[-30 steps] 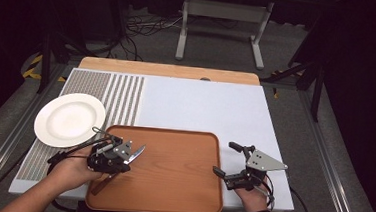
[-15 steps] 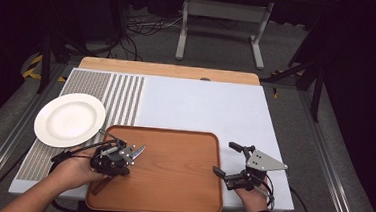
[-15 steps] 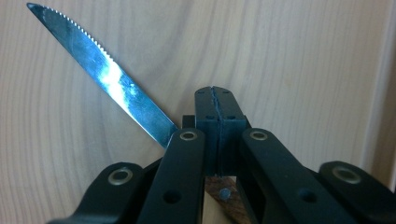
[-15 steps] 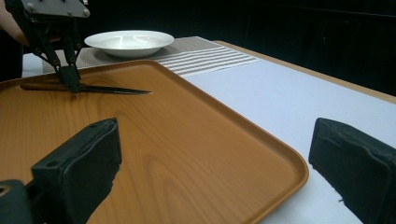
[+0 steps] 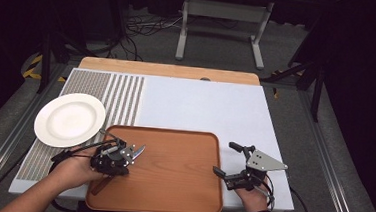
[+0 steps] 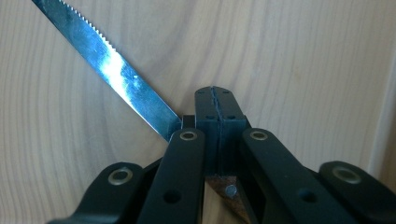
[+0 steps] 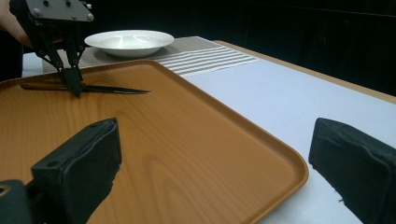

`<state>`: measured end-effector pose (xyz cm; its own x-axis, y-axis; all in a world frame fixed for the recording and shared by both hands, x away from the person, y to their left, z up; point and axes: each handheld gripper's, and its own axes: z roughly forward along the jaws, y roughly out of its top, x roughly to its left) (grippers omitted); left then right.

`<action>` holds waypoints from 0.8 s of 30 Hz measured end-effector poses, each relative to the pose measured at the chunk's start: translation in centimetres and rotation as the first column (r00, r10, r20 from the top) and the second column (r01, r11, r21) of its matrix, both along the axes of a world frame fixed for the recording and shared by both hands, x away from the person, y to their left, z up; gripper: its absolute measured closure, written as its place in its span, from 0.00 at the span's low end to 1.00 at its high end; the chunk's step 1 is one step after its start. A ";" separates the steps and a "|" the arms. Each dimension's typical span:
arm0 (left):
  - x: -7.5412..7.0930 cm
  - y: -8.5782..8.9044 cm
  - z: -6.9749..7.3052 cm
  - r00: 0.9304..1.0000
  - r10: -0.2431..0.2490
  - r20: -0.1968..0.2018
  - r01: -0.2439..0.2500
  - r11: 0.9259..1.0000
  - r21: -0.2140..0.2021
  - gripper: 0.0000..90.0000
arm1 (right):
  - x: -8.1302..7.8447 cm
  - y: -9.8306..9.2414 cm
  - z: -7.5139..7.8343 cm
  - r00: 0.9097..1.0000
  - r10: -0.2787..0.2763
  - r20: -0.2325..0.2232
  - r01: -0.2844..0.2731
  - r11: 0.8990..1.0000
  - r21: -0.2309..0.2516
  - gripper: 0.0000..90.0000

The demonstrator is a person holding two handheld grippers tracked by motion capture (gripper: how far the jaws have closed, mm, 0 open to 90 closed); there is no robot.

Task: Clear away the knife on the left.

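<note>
A knife with a serrated steel blade (image 6: 107, 60) and a brown handle lies on the wooden tray (image 5: 175, 185), at its left side. My left gripper (image 5: 120, 157) points down on the knife, its jaws pressed together where blade meets handle (image 6: 215, 93). The right gripper view shows that same grip from across the tray (image 7: 74, 88), with the knife (image 7: 116, 90) flat on the tray surface (image 7: 163, 154). My right gripper (image 5: 225, 158) stands open and holds nothing, its jaws straddling the tray's right edge (image 7: 217, 140).
A white plate (image 5: 70, 119) sits left of the tray on a striped placemat (image 5: 126, 94); the right gripper view has the plate (image 7: 130, 41) beyond the tray. A white mat (image 5: 201, 107) covers the table behind the tray. Stands and cables lie on the floor past the table.
The left hand has shifted very slightly toward the near edge with the knife still pinched. The right gripper has not moved.
</note>
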<state>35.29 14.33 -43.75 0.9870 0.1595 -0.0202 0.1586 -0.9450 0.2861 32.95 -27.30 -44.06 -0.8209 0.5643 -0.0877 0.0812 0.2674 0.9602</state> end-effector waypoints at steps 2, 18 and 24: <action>0.0 0.1 0.0 1.000 0.004 0.000 -0.004 1.000 0.005 1.00 | 0.0 0.0 0.0 1.000 0.000 -0.001 0.000 1.000 0.000 0.03; 0.6 0.9 0.0 0.999 0.053 -0.013 -0.052 0.999 0.011 1.00 | 0.0 0.0 0.0 1.000 0.000 -0.004 0.000 1.000 -0.001 0.03; 0.9 1.4 0.0 0.997 0.080 -0.015 -0.080 0.997 0.009 1.00 | 0.1 0.0 -0.1 1.000 0.000 -0.004 0.000 1.000 -0.002 0.03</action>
